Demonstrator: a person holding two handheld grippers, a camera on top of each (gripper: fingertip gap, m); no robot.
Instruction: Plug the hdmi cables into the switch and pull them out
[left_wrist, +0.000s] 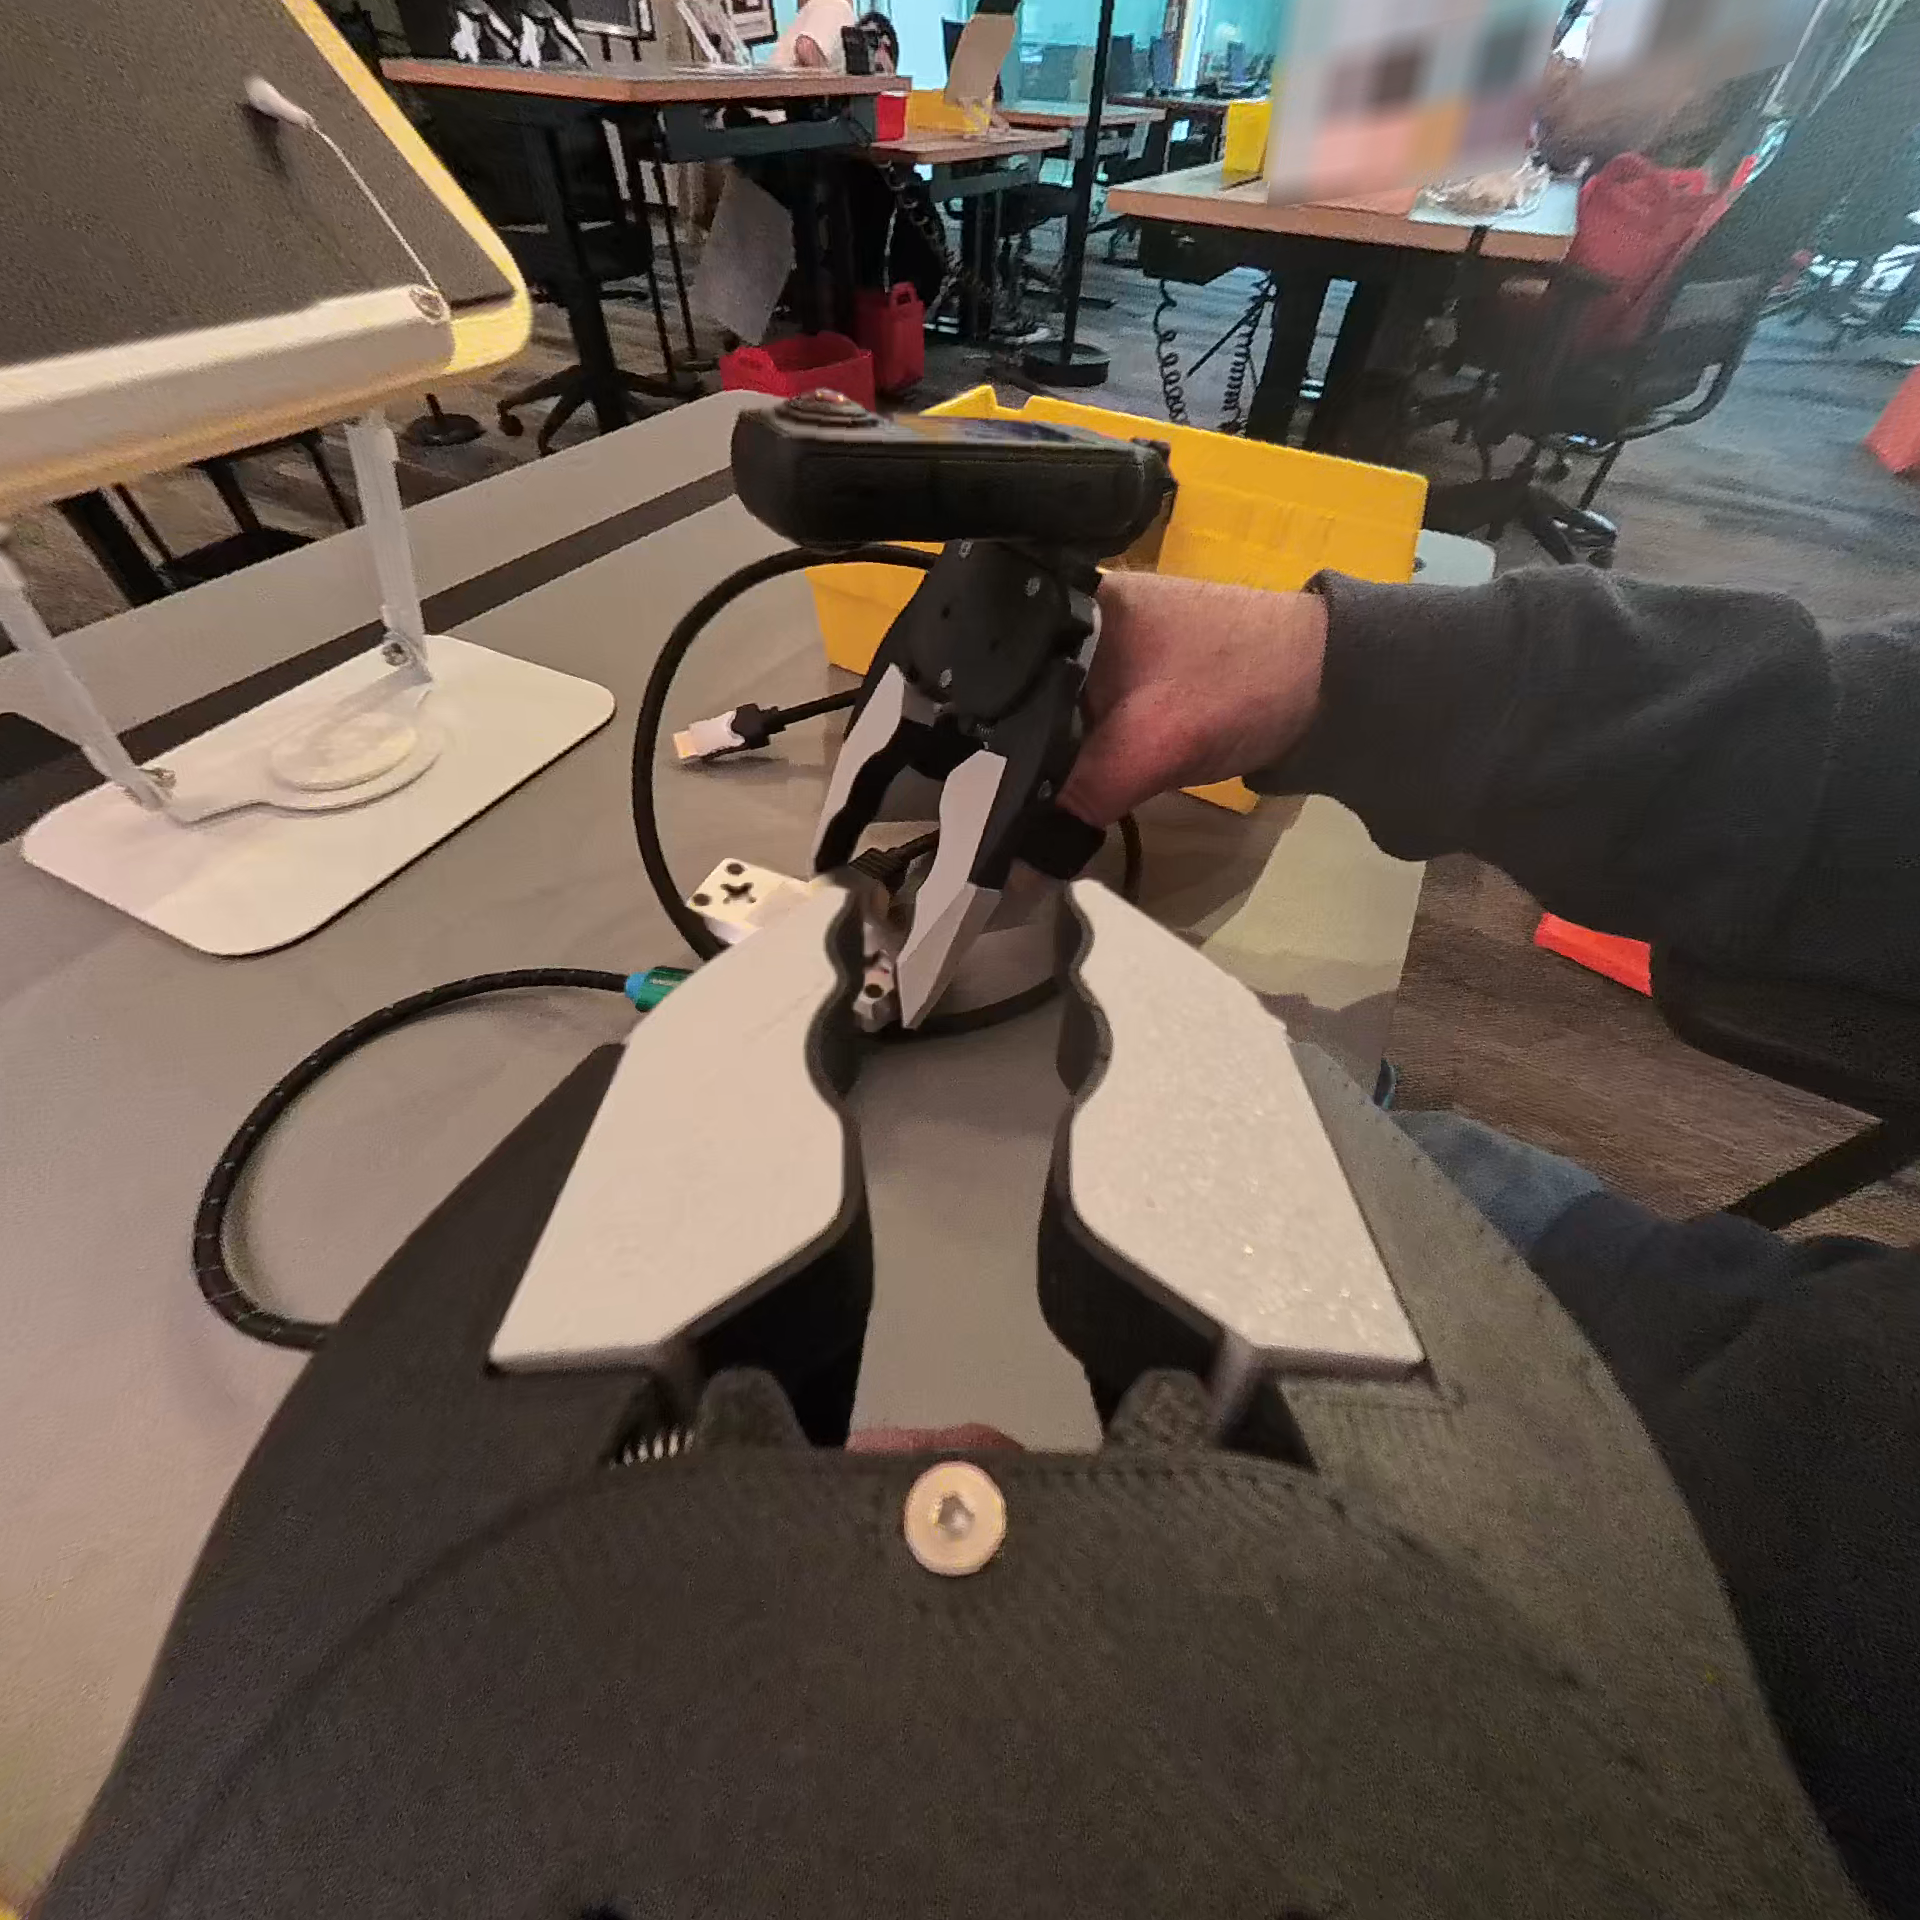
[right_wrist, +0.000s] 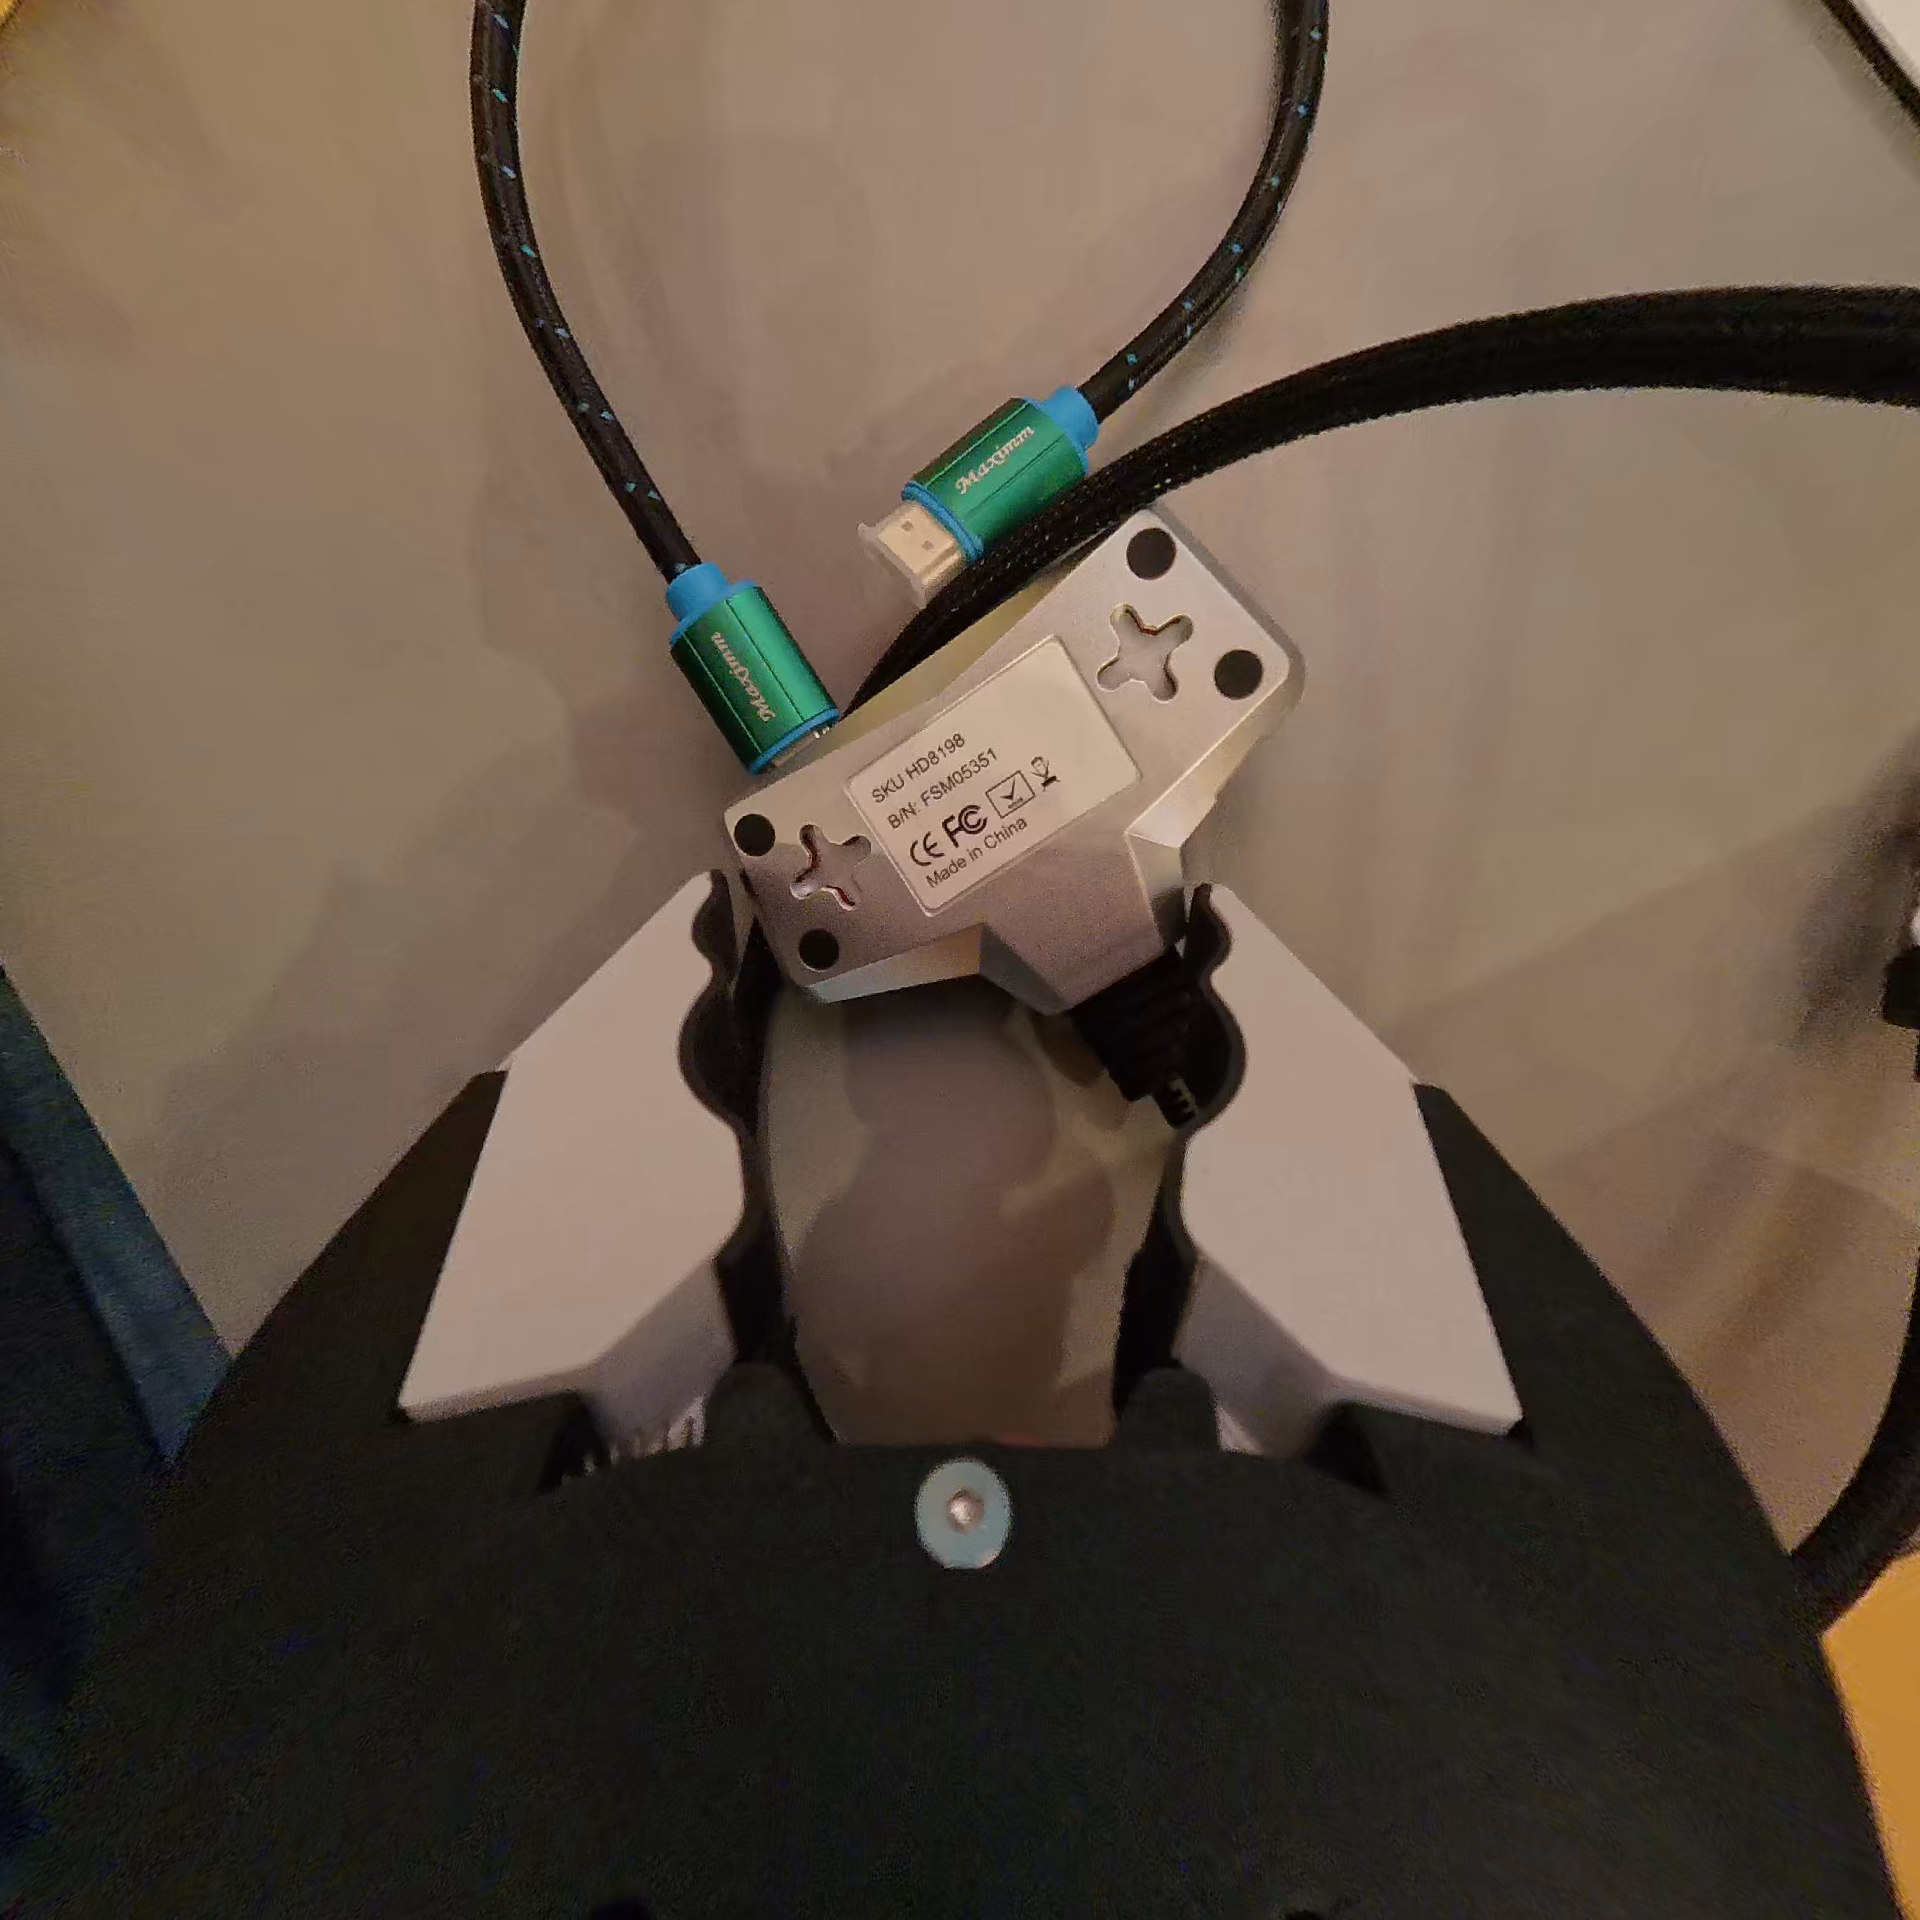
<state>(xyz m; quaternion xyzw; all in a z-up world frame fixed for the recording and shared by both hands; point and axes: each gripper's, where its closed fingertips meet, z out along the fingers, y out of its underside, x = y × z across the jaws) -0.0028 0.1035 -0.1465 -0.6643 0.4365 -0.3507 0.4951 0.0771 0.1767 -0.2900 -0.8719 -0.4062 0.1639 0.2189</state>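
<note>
A silver HDMI switch (right_wrist: 1008, 790) lies label side up on the grey table. My right gripper (right_wrist: 961, 904) is shut on its narrow near end, beside its black pigtail cable (right_wrist: 1143, 1049). One green plug (right_wrist: 753, 691) sits in a port on the switch's far edge. A second green plug (right_wrist: 997, 488) lies loose with its bare tip showing, under a black braided cable (right_wrist: 1455, 384). In the left wrist view my left gripper (left_wrist: 961, 904) is open and empty just in front of the switch (left_wrist: 738, 894), with the right gripper (left_wrist: 873, 935) pointing down onto it.
A white stand (left_wrist: 312, 790) holding a tilted board is at the left. A yellow bin (left_wrist: 1299, 520) stands behind the right gripper. A silver-tipped plug (left_wrist: 717, 732) on a black cable lies beyond the switch. The table edge runs at the right. To reach the green plug (right_wrist: 753, 691) in a straight line is about 4 cm for my right fingers, about 15 cm for my left.
</note>
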